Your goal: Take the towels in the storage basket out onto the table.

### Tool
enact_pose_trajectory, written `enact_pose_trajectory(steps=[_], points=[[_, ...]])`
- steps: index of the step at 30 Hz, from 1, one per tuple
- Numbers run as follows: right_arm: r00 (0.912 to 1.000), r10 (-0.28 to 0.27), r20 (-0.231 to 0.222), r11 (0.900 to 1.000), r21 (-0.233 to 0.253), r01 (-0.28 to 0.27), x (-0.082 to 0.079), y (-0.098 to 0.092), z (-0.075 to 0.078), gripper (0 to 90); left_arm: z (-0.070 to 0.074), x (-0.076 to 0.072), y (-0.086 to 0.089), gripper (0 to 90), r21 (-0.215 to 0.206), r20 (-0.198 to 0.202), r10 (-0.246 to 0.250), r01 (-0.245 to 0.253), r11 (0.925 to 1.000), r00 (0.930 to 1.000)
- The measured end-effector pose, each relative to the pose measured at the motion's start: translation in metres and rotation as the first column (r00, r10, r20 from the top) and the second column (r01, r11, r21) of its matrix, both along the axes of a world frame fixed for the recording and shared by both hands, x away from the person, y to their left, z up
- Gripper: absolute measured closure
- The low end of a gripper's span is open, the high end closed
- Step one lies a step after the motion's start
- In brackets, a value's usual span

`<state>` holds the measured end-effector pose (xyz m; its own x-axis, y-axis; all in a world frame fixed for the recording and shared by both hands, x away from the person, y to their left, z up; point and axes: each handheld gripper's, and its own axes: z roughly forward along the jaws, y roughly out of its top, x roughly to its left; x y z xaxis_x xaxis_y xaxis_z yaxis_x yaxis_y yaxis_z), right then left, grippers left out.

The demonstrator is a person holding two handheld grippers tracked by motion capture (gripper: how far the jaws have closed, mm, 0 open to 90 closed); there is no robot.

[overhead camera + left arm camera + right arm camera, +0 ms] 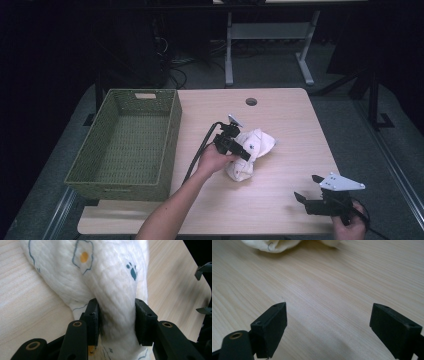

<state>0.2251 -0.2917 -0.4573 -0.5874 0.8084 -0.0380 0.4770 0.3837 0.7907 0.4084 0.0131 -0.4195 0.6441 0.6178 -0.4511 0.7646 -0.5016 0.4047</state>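
Near the middle of the high view, the left tongs [239,150] have their jaws pinched around a fold of the white cloth [252,150], which lies bunched on the table [280,205] just right of the green woven basket [125,145]. From the left gripper view the grasp reads clearly: both black jaws press into a thick ridge of the printed cloth [105,277], with fried-egg and paw-print motifs showing above them, and the rest of the fabric is draped onto the wood. It seems the cloth has not left the table yet; most of its bulk rests there.

At the lower right of the high view, the right tongs [307,192] hover released, jaws spread wide and well apart from the cloth. Their own view shows the open jaws over bare wood, with only an edge of the cloth [274,245] at the top of the frame.

Judging by the layout, the work is at an early stage: the grip is made, but the lift and the carry are left. The basket, at the left of the frame, stands empty, so if the cloth is bound for it, that whole transfer remains to be done.
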Motion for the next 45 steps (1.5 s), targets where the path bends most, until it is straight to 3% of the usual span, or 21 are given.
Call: enact_pose_trajectory(steps=[4, 7, 20, 23, 34, 35, 43, 45], points=[[1.0, 0.001, 0.0, 1.0, -0.001, -0.001, 0.0, 0.0, 0.0, 14.0, 0.001, -0.001, 0.0, 56.8, -0.023, -0.005, 0.006, -0.007, 0.9997, 1.0], [1.0, 0.002, 0.0, 1.0, -0.002, -0.002, 0.0, 0.0, 0.0, 14.0, 0.004, -0.003, 0.002, 54.4, -0.064, -0.01, 0.017, -0.017, 0.9978, 0.9998], [1.0, 0.006, 0.005, 1.0, -0.012, -0.006, 0.0, 0.001, 0.0, 14.0, 0.012, -0.016, 0.009, 46.1, -0.084, 0.072, 0.021, -0.015, 0.9964, 0.9972], [0.9999, 0.012, 0.006, 1.0, -0.014, -0.012, 0.001, 0.002, 0.0, 14.0, 0.012, -0.021, 0.013, 40.0, -0.082, 0.098, 0.022, -0.014, 0.9965, 0.995], [1.0, -0.006, -0.003, 1.0, -0.01, 0.006, 0.001, 0.0, -0.001, 14.0, 0.012, -0.041, 0.028, 36.4, -0.111, 0.131, 0.017, -0.002, 0.9938, 0.9912], [0.9999, -0.006, -0.009, 1.0, -0.009, 0.006, 0.001, 0.001, -0.001, 14.0, 0.014, -0.047, 0.032, 35.7, -0.105, 0.163, 0.011, 0.006, 0.9945, 0.9866], [1.0, 0.002, -0.007, 1.0, -0.018, -0.002, 0.002, 0.004, -0.003, 14.0, 0.014, -0.063, 0.043, 32.3, -0.108, 0.192, 0.013, 0.007, 0.9941, 0.9813], [1.0, 0.006, -0.008, 1.0, -0.02, -0.006, 0.002, 0.005, -0.003, 14.0, 0.011, -0.066, 0.045, 31.9, -0.109, 0.184, 0.008, 0.013, 0.994, 0.9829]])
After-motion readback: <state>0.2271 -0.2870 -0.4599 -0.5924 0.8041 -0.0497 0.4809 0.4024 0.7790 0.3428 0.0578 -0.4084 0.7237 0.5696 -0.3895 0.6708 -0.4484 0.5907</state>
